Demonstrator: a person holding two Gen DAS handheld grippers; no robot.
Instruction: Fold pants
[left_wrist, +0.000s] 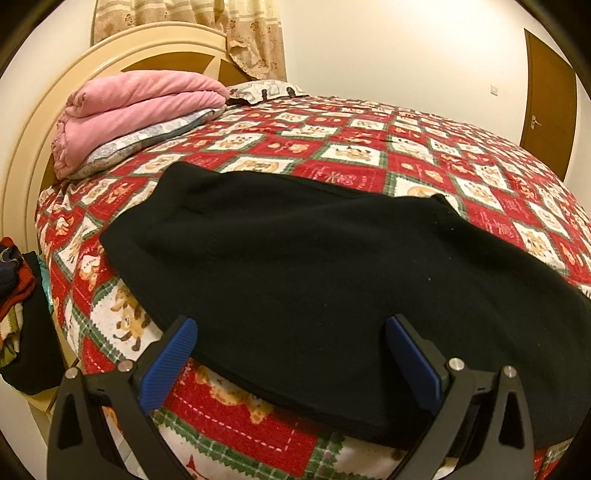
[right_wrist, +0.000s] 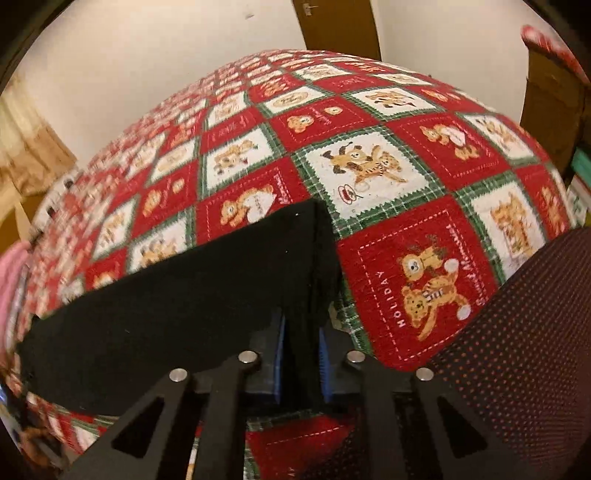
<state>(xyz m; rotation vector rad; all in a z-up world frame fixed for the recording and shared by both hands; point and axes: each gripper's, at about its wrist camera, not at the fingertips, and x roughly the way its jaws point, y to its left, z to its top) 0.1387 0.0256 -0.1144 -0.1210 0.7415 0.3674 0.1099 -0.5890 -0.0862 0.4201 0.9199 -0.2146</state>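
Observation:
Black pants (left_wrist: 314, 266) lie spread across the red patchwork quilt (left_wrist: 369, 147) of the bed. My left gripper (left_wrist: 291, 332) is open, its blue pads (left_wrist: 173, 354) wide apart at the near edge of the pants, with the cloth between them. In the right wrist view my right gripper (right_wrist: 301, 354) is shut on a bunched end of the black pants (right_wrist: 184, 295), which stretch away to the left over the quilt (right_wrist: 424, 288).
A folded pink blanket (left_wrist: 129, 107) on a pillow sits by the headboard (left_wrist: 33, 147). A pile of clothes (left_wrist: 14, 295) lies left of the bed. A mesh chair (right_wrist: 517, 350) is at the right gripper's right. A brown door (left_wrist: 546, 96) stands beyond.

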